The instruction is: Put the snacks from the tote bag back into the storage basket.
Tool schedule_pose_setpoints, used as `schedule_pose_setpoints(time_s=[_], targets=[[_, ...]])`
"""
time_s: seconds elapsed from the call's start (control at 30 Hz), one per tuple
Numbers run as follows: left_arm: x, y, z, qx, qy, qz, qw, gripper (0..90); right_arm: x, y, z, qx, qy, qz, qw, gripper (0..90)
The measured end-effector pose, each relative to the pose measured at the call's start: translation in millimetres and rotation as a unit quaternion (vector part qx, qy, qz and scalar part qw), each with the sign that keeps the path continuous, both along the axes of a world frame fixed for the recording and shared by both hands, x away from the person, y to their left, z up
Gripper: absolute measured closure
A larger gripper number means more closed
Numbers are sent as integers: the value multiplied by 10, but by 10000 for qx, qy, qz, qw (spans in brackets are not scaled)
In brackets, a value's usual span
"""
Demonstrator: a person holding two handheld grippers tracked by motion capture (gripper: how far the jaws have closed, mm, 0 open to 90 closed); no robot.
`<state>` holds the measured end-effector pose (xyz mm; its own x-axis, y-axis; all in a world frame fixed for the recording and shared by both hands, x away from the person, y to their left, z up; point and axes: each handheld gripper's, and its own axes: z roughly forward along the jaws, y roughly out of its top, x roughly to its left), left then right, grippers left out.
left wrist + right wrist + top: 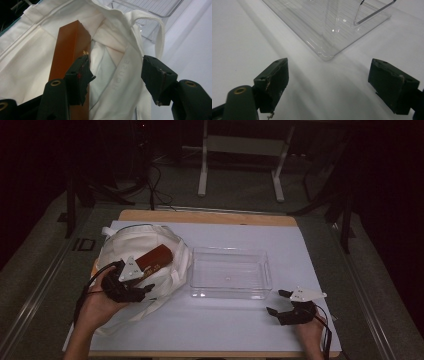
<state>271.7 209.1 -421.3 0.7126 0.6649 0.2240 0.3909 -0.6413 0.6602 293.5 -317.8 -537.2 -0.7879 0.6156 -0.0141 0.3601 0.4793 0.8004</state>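
Note:
A white cloth bag [125, 245] lies crumpled on the left of the table. A reddish-brown box [156, 257] sticks out of it at a slant. My left gripper [145, 279] hovers over the bag's near side. In the left gripper view its jaws [116, 72] stand apart with only white cloth showing between them, and the box [70, 50] runs behind the left jaw. Near the front right edge of the table, my right gripper [278, 302] rests open, its jaws [328, 80] empty and pointed at a corner of the clear tray [324, 53].
The clear plastic tray [230, 295] sits empty in the middle of the white table cover [210, 325]. The bag's strap [160, 27] loops toward the tray [150, 7]. Beyond the table is a dark floor with stand legs [202, 175] and cables.

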Motion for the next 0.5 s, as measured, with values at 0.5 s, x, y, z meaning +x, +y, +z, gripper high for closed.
schedule_pose_setpoints(time_s=[0.5], targets=[[119, 152, 25, 50, 91, 189, 9998, 405, -5, 13, -2, -76, -24, 40, 10000, 169]])
